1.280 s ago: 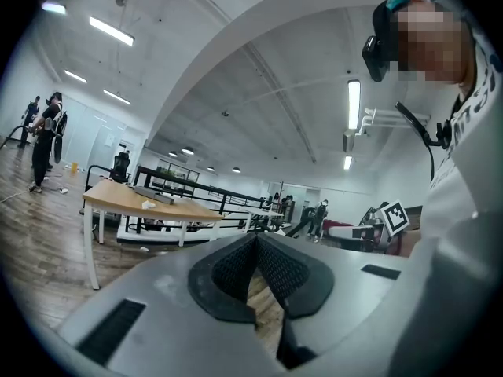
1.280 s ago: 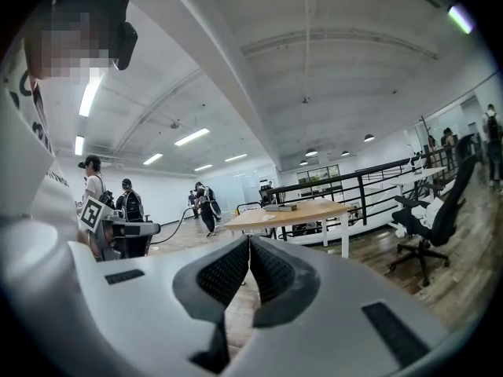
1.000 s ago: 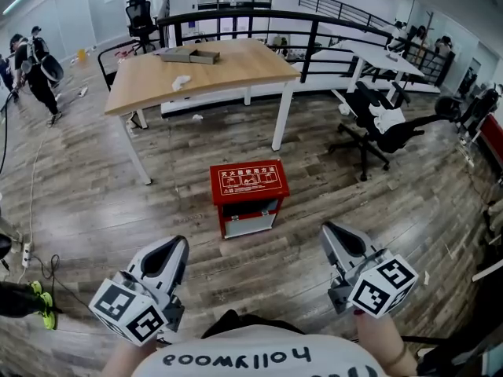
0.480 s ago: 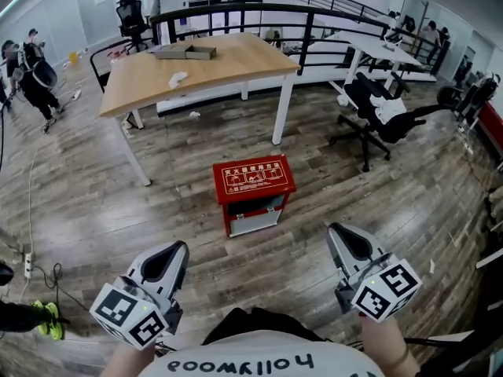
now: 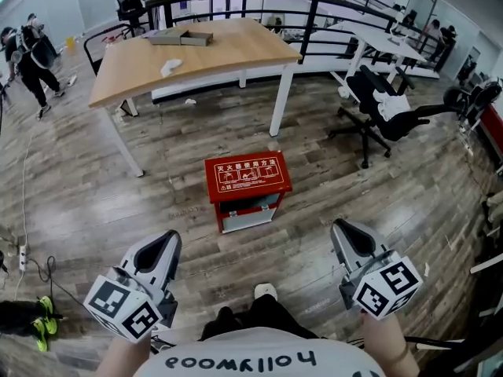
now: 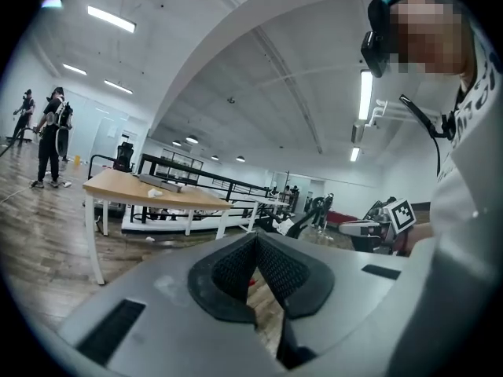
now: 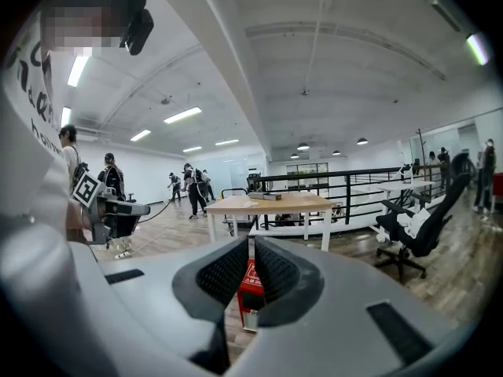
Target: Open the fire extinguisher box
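Note:
A red fire extinguisher box [image 5: 247, 189] stands on the wooden floor in the middle of the head view, its lid down and white print on top. My left gripper [image 5: 167, 239] hovers at the lower left, short of the box, jaws shut and empty. My right gripper [image 5: 342, 227] hovers at the lower right, also shut with nothing in it. In the right gripper view the box [image 7: 248, 283] shows just behind the closed tips [image 7: 251, 242]. In the left gripper view the closed tips [image 6: 255, 236] hide most of the box; only a red sliver shows.
A wooden table [image 5: 189, 53] with white legs stands behind the box, in front of a black railing [image 5: 314, 10]. A black office chair [image 5: 385, 116] sits to the right. People [image 5: 31, 57] walk at the far left. Cables and a power strip [image 5: 22, 254] lie left.
Both grippers have sunk slightly and moved forward. The view has tilted down, so the box sits nearer the centre and a shoe shows at the bottom.

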Available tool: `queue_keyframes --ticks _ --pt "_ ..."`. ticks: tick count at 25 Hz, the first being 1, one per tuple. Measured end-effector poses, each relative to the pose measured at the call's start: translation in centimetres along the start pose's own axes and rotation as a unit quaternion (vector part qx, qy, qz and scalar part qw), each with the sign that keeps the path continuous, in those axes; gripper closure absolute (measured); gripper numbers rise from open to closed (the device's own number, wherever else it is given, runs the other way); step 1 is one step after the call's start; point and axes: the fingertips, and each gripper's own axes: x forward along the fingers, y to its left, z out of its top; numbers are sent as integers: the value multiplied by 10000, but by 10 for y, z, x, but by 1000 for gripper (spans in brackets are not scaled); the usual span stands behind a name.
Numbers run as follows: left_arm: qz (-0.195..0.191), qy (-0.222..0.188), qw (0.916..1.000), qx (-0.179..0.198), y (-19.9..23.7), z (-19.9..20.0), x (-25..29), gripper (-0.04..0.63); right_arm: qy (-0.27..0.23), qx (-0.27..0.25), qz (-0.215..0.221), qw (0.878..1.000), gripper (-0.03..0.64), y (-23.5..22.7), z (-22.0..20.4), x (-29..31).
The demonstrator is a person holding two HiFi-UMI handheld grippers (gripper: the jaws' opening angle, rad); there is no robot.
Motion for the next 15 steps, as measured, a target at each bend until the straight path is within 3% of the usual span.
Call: queue_keyframes --ticks 4,9,15 --pt "76 -47 10000 -11 3 7 35 589 209 -373 81 9991 604 -33 2 18" --pt "163 -255 9995 107 12 12 82 589 377 -488 141 9980 604 -90 -1 42" --pt "602 -189 9974 341 33 2 115 589 477 -512 377 9968 604 -144 -1 76"
